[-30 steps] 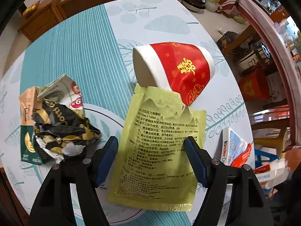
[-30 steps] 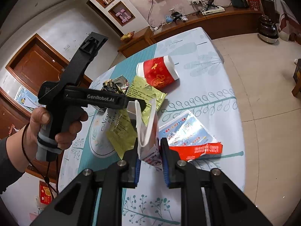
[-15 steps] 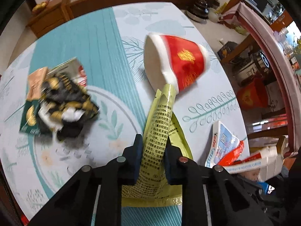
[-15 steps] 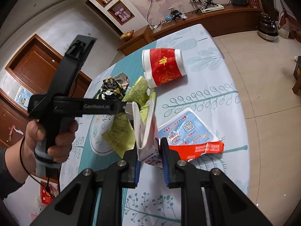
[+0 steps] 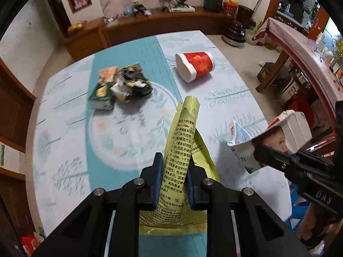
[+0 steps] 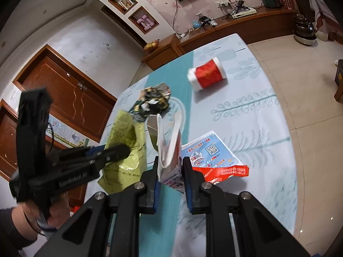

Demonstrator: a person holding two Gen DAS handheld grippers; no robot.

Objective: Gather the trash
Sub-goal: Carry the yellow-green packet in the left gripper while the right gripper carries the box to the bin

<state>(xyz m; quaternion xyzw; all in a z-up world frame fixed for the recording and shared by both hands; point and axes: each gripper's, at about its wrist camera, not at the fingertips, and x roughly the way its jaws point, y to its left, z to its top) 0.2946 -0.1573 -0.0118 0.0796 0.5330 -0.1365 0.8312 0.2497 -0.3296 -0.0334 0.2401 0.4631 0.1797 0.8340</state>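
— Left gripper (image 5: 173,184) is clamped tight on the yellow pouch (image 5: 182,150), pads pressing both faces, and the pouch is up off the table (image 5: 64,150)!

— Which way does it run?

— Long axis straight away from the camera, bottom centre of the left view, rolled top end pointing up-frame toward the red cup (image 5: 196,66). Its lower edge hangs below the pads.

— And the right gripper (image 6: 170,178)?

— Nearly closed, pinching a white carton (image 6: 169,147) at bottom centre of its view; the carton stands upright, open mouth up-frame.

— Room to move?

— Plenty mid-table. The crumpled wrappers (image 5: 126,85) sit upper left, well apart from the cup lying on its side at upper centre, mouth toward the left. A blue leaflet (image 6: 212,156) lies just beside the carton, lower right, near the table's right edge, with bare floor (image 6: 310,85) beyond it.

— The two grippers?

— Near each other, the pouch just left of the carton in the right view.
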